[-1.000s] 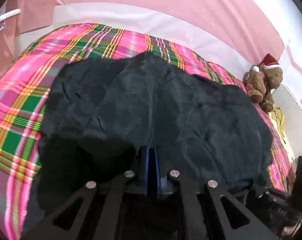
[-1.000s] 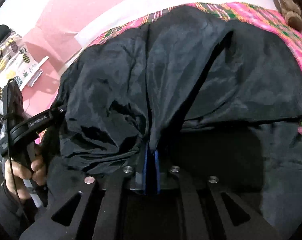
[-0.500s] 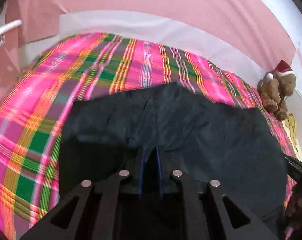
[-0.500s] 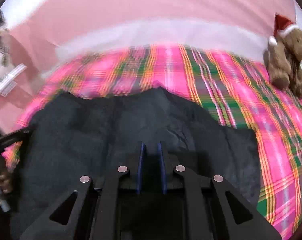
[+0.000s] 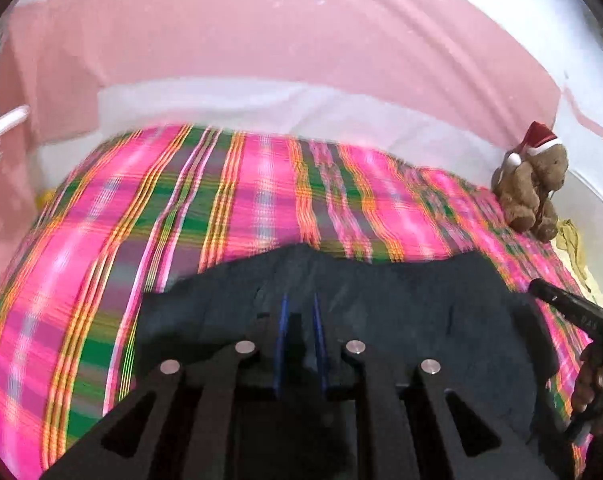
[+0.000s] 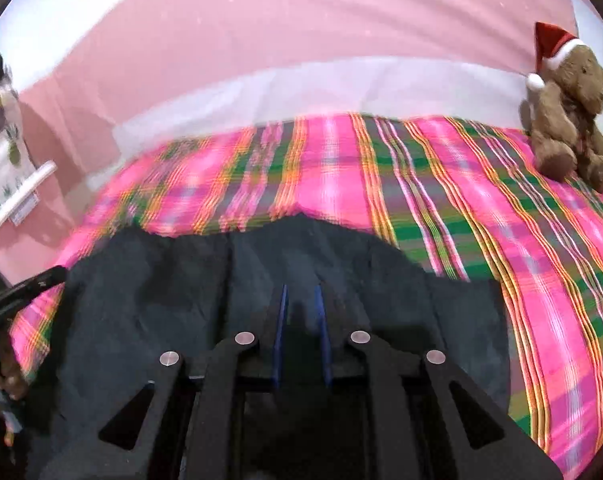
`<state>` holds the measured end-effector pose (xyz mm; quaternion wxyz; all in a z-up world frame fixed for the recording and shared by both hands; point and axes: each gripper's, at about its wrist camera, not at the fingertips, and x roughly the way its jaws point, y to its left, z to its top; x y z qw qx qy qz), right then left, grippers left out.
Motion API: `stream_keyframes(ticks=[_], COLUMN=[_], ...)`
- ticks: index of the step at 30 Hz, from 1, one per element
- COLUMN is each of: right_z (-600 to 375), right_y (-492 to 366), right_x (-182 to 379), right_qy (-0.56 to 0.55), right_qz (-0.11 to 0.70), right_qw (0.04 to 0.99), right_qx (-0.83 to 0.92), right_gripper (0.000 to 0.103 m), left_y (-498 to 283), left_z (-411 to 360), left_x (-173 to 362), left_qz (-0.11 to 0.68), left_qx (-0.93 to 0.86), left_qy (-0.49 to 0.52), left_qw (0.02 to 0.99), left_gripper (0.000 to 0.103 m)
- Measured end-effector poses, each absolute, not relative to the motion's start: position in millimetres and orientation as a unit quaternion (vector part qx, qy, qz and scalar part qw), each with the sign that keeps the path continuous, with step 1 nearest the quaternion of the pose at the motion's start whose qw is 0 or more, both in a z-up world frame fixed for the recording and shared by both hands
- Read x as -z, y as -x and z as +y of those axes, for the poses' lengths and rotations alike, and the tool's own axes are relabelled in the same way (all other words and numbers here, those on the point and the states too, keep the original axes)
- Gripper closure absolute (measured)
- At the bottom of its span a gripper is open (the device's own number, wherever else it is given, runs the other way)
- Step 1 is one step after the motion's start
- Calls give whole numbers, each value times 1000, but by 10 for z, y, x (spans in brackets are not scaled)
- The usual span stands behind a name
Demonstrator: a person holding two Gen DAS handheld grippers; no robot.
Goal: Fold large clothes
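Where the garment lies: black garment (image 5: 401, 300) spread flat on the near part of the bed, its far edge wavy against the plaid cover (image 5: 261, 200); the near part is hidden under both tools' black frames.
Left gripper (image 5: 300, 300): jaws have just been opening and stand a narrow gap apart above the cloth; nothing looks pinched, though the dark gap over black fabric is hard to read.
Right gripper (image 6: 300, 292): the same, jaws just opened to a slim gap, poised over the garment's middle, no fold seen between them.
Right hand (image 5: 595, 376): cut off at the right rim of the left wrist view, wrapped round its tool's handle, beside the garment's right edge.
Left hand (image 6: 5, 376): only some fingers show at the left rim of the right wrist view, dark and blurred.
Blur: plaid stripes are smeared in both views, worst toward the far edge of the bed.
Teddy bear (image 5: 533, 188): brown, in a red and white hat, sitting on the bed's far right corner, well apart from the garment.
Yellow cloth (image 5: 573, 240): just past the bear, partly out of frame, kind unclear.
Pineapple-print item (image 6: 1, 152): at the left edge, cut off, cannot tell what it is.
Pink wall (image 5: 301, 20): behind the bed, with a pale band along its foot.
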<state>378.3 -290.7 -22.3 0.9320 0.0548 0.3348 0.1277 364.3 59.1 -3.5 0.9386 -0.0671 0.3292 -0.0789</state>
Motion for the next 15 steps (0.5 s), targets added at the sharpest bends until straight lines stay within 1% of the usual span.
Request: stream_keyframes(ticks=[3,6,8,9,12,15], right_z=[-2786,-2688,-2685,-2741,-2910,-2853], right_y=[-4103,-4443,-4601,-4644,-4619,-4615], right_x=[176,441,753,932,1092,1104], right_qy=[-40,-32,-3,-2,-47,-29], right_qz=[335,379,409,419,410,410], right_qw=[931,915,906,903,904,907], right_qx=[-139,-133,-107,-97,-109,-96], right_gripper=[88,89,89,88,89,89], left_y=[-4076,-4411,-4441,-4416,-4363,-4347], left_z=[468,458,500,526,495,460], left_x=[70,473,746,831,901,883], left_qz=[338,383,397,391,372,372], left_qx=[76,53,44,47,44,35], left_qy=[54,51,54,62,58,47], left_qw=[936,921,915,917,925,926], left_gripper=[89,89,89,89,89,89])
